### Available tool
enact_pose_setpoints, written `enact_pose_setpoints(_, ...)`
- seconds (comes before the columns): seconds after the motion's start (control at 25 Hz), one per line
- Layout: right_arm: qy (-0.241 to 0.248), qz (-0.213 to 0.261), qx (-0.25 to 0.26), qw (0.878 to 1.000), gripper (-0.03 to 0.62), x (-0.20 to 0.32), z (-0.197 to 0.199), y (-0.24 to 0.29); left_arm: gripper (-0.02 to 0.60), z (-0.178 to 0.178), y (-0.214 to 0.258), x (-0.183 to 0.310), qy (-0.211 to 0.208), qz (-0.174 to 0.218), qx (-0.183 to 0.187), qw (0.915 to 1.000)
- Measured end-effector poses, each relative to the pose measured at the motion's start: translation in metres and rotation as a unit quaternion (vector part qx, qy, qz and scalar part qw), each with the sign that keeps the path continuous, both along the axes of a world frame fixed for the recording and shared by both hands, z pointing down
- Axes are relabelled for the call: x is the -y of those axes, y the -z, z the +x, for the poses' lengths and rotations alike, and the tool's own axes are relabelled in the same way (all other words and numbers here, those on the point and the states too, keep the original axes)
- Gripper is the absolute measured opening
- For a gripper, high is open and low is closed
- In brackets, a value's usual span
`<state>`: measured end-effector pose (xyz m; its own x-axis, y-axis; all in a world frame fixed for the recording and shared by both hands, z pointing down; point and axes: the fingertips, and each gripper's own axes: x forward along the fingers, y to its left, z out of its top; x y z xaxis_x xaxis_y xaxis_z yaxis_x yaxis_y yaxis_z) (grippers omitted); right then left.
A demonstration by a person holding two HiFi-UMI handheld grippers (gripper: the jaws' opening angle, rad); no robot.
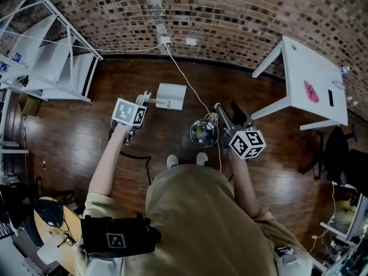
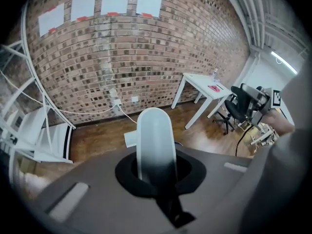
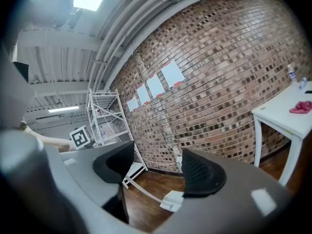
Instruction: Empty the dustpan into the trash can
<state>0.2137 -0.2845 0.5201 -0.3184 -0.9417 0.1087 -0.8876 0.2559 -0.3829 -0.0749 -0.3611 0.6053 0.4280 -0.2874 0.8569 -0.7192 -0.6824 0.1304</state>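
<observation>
Underfoot: a dark wooden floor [image 1: 69,148]; the person's shoes [image 1: 172,161] stand just short of the trash can.
Left gripper [image 1: 138,105]: its jaws are clamped together on the dustpan's white handle [image 2: 156,140], which rises, round-ended, out of the black pads in the left gripper view.
Dustpan [image 1: 171,95]: white and boxy, over the floor just beyond the left gripper. It lies to the left of the trash can and apart from it. Whether it rests on the boards or hangs just above them cannot be told.
Trash can [image 1: 204,133]: small, round, shiny metal with an open top. It stands between the two grippers and closer to the right one. What it holds cannot be made out.
Right gripper [image 3: 153,172]: its jaws stand apart with nothing between them; only floor and the dustpan show through the gap. In the head view it sits just beside the trash can's right rim.
Cable [image 1: 184,76]: white, running from a wall socket [image 1: 165,39] across the floor toward the trash can.
Table [image 1: 313,68]: white, at the right near the brick wall [image 1: 230,16], with a pink cloth [image 1: 311,91] on it.
Shelf rack [image 1: 57,56]: white metal, at the left.
Paper sheets [image 2: 112,1]: four, taped high on the brick wall.
</observation>
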Motion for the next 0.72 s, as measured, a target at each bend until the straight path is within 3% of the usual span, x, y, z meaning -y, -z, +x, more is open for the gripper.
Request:
enact_pose_setpoints(0.16, 0.013, -0.005, -0.004, 1.000, 0.290, -0.001, -0.013, -0.005, 0.002, -0.004, -0.057, 0.001, 0.020, -0.004, 0.010, 0.9997)
enact_pose_setpoints(0.32, 0.020, -0.015, -0.009, 1.000, 0.290, -0.004, -0.022, -0.011, 0.002, -0.012, -0.117, 0.003, 0.081, -0.018, -0.001, 0.9966)
enact_pose_setpoints(0.72, 0.005, -0.029, -0.021, 0.999, 0.290, -0.022, -0.014, -0.018, 0.002, -0.011, -0.197, -0.022, 0.073, -0.042, 0.023, 0.9962)
